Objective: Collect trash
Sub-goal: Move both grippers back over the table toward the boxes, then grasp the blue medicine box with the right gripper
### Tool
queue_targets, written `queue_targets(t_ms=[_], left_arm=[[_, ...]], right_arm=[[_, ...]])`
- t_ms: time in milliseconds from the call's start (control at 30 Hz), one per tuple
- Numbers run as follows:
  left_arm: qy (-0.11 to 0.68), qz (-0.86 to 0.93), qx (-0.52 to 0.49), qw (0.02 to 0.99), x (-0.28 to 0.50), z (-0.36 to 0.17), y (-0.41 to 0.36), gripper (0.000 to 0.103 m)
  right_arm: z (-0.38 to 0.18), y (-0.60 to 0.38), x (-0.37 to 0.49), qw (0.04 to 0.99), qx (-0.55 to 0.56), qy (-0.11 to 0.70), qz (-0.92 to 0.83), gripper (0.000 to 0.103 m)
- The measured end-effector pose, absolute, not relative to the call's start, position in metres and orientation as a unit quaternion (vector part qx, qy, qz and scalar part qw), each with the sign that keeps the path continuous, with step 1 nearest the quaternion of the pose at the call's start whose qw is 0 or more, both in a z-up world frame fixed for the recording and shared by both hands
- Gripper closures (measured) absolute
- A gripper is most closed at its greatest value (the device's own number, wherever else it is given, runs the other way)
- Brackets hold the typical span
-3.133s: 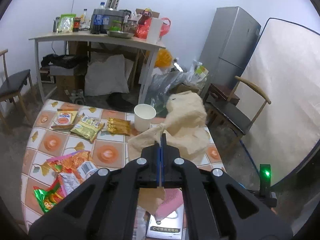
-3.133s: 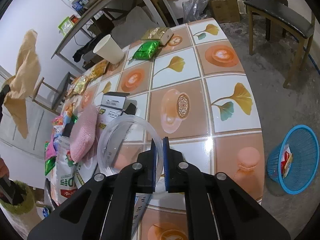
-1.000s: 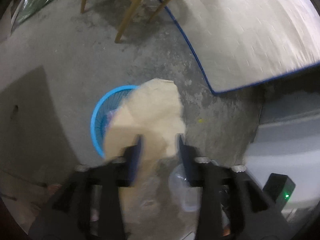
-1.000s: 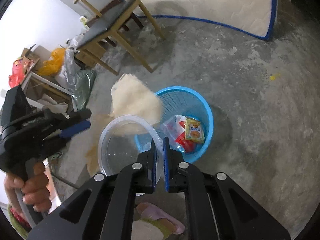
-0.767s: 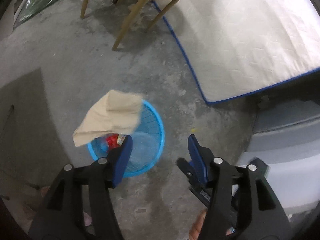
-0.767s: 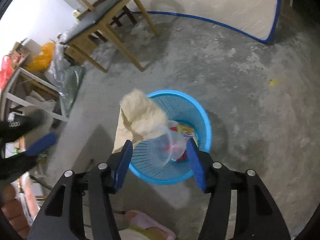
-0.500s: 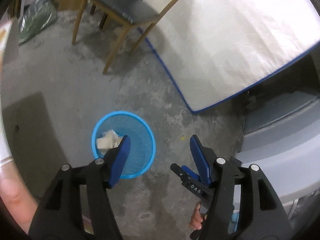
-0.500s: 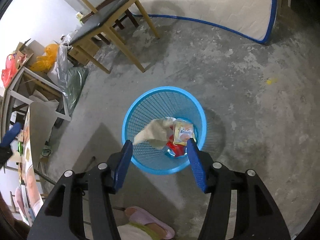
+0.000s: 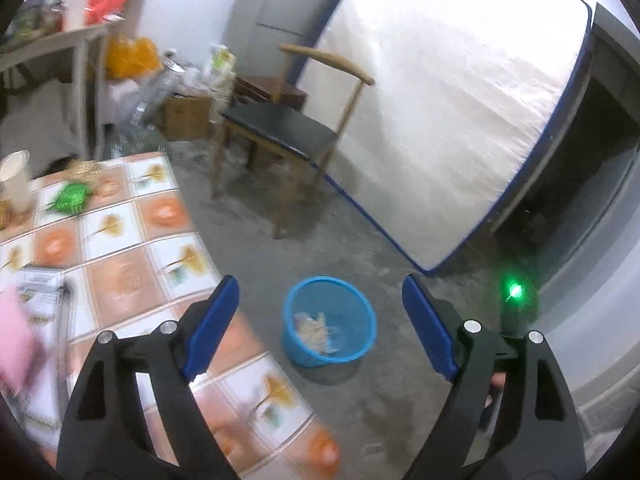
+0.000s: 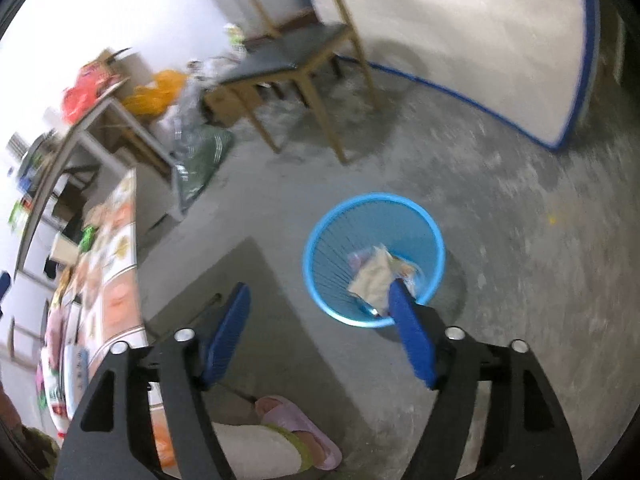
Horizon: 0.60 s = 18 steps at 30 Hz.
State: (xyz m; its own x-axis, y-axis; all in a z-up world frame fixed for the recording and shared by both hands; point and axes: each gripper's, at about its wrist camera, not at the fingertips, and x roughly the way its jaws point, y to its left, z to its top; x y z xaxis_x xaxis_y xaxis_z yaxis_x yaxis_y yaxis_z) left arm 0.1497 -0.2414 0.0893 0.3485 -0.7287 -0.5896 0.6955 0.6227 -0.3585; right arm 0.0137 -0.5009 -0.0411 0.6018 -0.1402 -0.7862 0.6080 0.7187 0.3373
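A blue mesh basket (image 9: 362,320) (image 10: 320,264) stands on the concrete floor beside the table. Inside it lie a crumpled tan paper (image 9: 310,326) (image 10: 372,276), a clear plastic lid and snack wrappers. My left gripper (image 9: 318,308) hangs high above the basket, its jaws opening wide with nothing between them. My right gripper (image 10: 320,308) is also above the floor near the basket, jaws opening and empty. On the tiled table (image 9: 128,280) remain a green wrapper (image 9: 70,198), a paper cup (image 9: 16,180) and a box (image 9: 38,288).
A wooden chair (image 9: 280,136) with a dark seat stands beyond the basket. A white mattress (image 9: 440,120) leans on the wall at the right. A person's pink slipper (image 10: 298,428) is on the floor near my right gripper. A cluttered desk (image 9: 52,40) stands at the back left.
The tan paper and the clear lid dropped out of my grippers into the blue basket. Both grippers opened. The left one rose and swung left, bringing the table into view.
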Motion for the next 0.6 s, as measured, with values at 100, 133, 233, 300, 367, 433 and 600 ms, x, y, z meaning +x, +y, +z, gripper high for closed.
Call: queue_targets(t_ms=[100,133,233,300,367,433,600], left_arm=[[0.365,-0.407,-0.024,0.837,0.134,0.084,-0.193,0.022],[0.361,-0.394,-0.024,0.845,0.129,0.083,-0.176,0.022],[0.343,-0.341,-0.026,0.875,0.109,0.074,-0.119,0.020],[0.340,-0.305,-0.030,0.889,0.103,0.068,-0.088,0.020],[0.343,-0.275,-0.034,0.897,0.096,0.063,-0.059,0.020],[0.343,-0.248,-0.046,0.905,0.091,0.058,-0.033,0.020],[0.332,-0.200,-0.054,0.920,0.079,0.053,0.006,0.020]], right_arm=[[-0.014,-0.471,0.025,0.863,0.265,0.381,-0.199,0.020],[-0.004,-0.459,0.031,0.870,0.250,0.380,-0.188,0.019],[0.020,-0.425,0.049,0.888,0.218,0.380,-0.138,0.019],[0.032,-0.403,0.060,0.896,0.215,0.376,-0.098,0.019],[0.041,-0.381,0.071,0.901,0.215,0.373,-0.057,0.019],[0.046,-0.354,0.088,0.901,0.210,0.380,-0.014,0.019],[0.042,-0.292,0.127,0.886,0.207,0.412,0.057,0.019]])
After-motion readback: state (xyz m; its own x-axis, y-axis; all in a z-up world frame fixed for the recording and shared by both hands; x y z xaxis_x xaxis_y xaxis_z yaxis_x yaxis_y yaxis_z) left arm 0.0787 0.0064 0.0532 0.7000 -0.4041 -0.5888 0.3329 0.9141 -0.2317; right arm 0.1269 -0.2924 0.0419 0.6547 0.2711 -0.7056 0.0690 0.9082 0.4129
